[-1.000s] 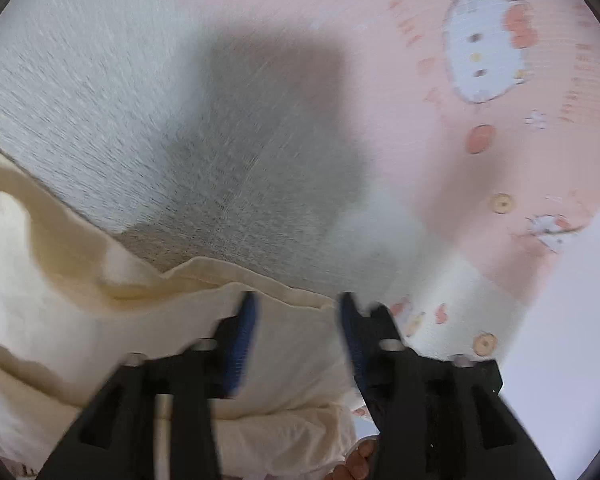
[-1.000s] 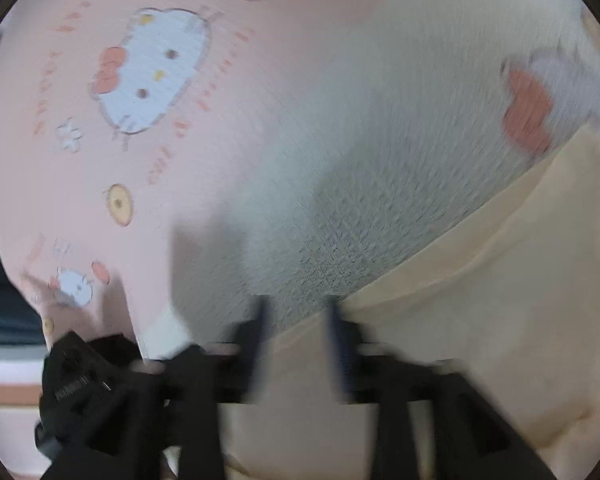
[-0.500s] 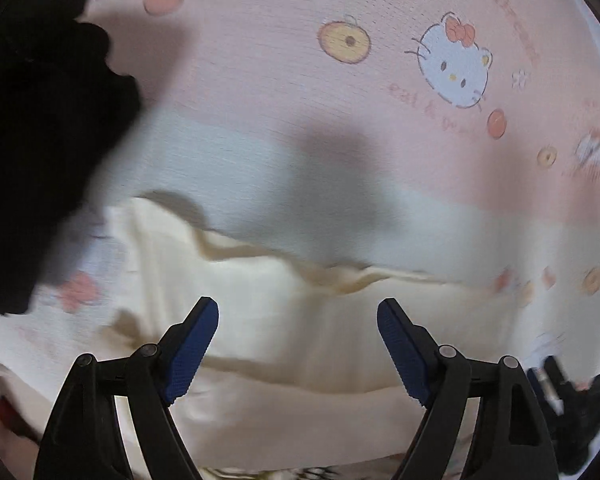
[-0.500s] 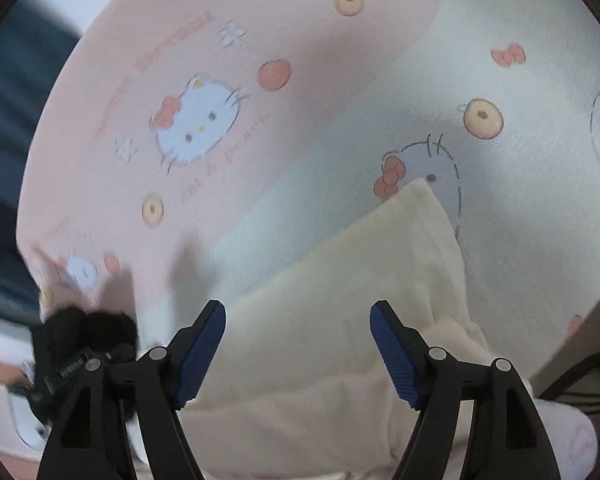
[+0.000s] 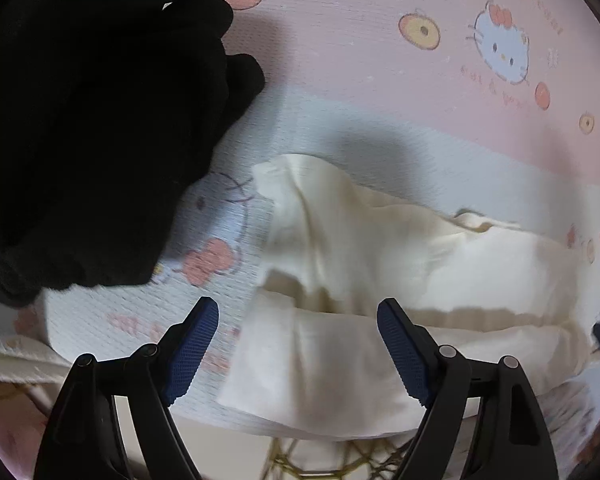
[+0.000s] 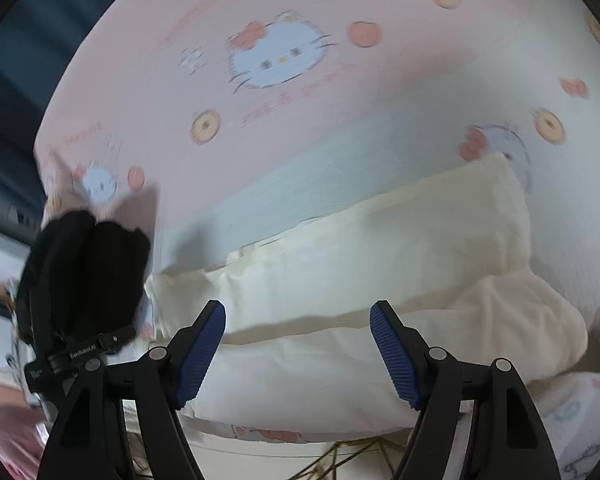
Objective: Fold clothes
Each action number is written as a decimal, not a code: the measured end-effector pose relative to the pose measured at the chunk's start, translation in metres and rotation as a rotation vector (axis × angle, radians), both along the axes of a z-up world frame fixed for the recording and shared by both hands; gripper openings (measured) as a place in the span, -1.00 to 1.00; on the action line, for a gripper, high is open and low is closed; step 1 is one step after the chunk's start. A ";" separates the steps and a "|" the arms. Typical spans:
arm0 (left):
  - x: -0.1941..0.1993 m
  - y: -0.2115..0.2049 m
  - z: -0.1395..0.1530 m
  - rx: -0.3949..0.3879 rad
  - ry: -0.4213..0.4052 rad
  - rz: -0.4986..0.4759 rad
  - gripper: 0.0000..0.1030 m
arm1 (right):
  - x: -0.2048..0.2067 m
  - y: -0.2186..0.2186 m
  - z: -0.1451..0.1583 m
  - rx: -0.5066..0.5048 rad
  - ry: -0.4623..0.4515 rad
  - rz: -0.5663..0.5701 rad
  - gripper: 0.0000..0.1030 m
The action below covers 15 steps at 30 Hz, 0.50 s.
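A cream garment (image 5: 380,264) lies folded into a long band on a pink and white cartoon-cat sheet (image 5: 380,92), near the sheet's front edge. My left gripper (image 5: 296,308) hangs open over the garment's left end, with nothing between its blue pads (image 5: 196,340). In the right wrist view the same cream garment (image 6: 380,248) stretches across the middle, one layer folded over another. My right gripper (image 6: 299,312) is open above it and holds nothing. The left gripper's black body (image 6: 80,300) shows at that view's left edge.
A large black shape (image 5: 100,120) fills the upper left of the left wrist view, on the sheet; I cannot tell what it is. Below the sheet's front edge a gold wire frame (image 5: 320,460) shows against the floor. A dark blue area (image 6: 28,80) lies beyond the sheet's far left.
Both grippers were closed to a narrow gap at the cream garment's edge. They have let go, opened wide and drawn back. The left view has swung left, bringing the black shape in.
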<state>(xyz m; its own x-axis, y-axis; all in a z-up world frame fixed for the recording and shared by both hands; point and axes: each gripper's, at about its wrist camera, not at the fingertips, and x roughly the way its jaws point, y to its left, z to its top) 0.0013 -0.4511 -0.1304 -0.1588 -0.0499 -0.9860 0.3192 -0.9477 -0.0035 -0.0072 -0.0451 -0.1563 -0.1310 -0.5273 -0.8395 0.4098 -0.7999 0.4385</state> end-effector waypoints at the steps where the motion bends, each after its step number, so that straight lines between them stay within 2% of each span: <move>1: 0.003 -0.005 -0.002 0.001 -0.006 -0.013 0.58 | 0.001 -0.008 0.000 0.010 0.009 0.019 0.44; 6: -0.006 -0.031 -0.023 0.065 -0.034 -0.049 0.58 | 0.008 -0.053 -0.010 0.070 0.027 0.128 0.44; 8: -0.011 -0.037 -0.030 0.063 -0.046 -0.057 0.58 | 0.009 -0.070 -0.018 0.073 0.011 0.162 0.44; 11: -0.022 -0.041 -0.041 0.083 -0.063 -0.055 0.58 | 0.011 -0.094 -0.038 0.077 -0.013 0.181 0.44; 15: -0.030 -0.045 -0.046 0.133 -0.032 -0.040 0.58 | 0.012 -0.126 -0.065 0.099 -0.032 0.206 0.44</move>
<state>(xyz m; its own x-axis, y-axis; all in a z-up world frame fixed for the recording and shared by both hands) -0.0283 -0.4960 -0.1762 -0.1260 0.0876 -0.9882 0.2834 -0.9514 -0.1205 0.0046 -0.1707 -0.2215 -0.0012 -0.4549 -0.8906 0.5559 -0.7406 0.3775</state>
